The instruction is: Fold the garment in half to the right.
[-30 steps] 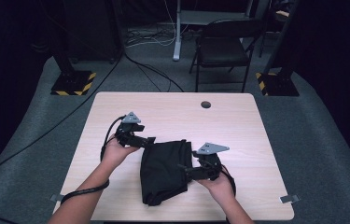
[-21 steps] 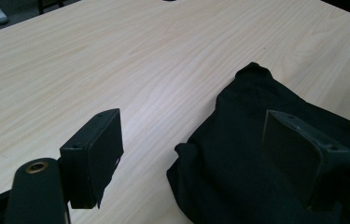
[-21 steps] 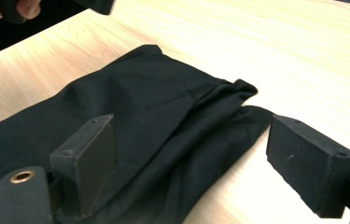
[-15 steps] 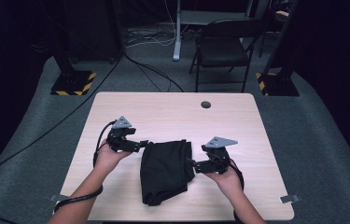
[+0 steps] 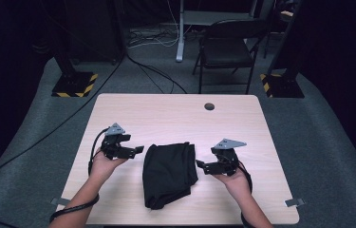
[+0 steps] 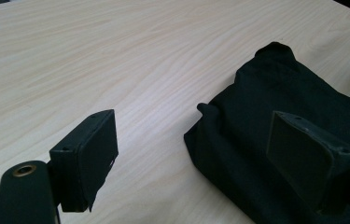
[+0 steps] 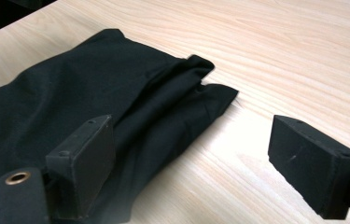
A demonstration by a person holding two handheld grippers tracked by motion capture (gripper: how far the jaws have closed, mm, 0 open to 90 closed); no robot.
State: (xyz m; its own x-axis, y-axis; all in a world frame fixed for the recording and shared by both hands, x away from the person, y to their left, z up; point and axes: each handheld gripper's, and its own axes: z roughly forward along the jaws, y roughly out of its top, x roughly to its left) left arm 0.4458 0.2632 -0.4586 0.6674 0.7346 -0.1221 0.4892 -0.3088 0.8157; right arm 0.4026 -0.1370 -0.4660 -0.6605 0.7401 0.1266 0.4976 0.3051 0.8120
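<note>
A black folded cloth lies on the near middle of the light wooden table. My left gripper hovers just left of the cloth's upper corner, apart from it. Its jaws have just been opening and stand open with bare table between them. In the left gripper view the cloth lies beside and behind the right jaw of the left gripper. My right gripper is open just right of the cloth's edge. In the right gripper view the cloth spreads behind the left jaw of the right gripper.
A dark round hole sits near the table's far edge. A black chair and stands with striped bases are on the floor beyond. A cable trails from the left gripper.
Both hands have drawn outward from the cloth's sides, left gripper to the left, right gripper to the right. The cloth now lies free between them.
</note>
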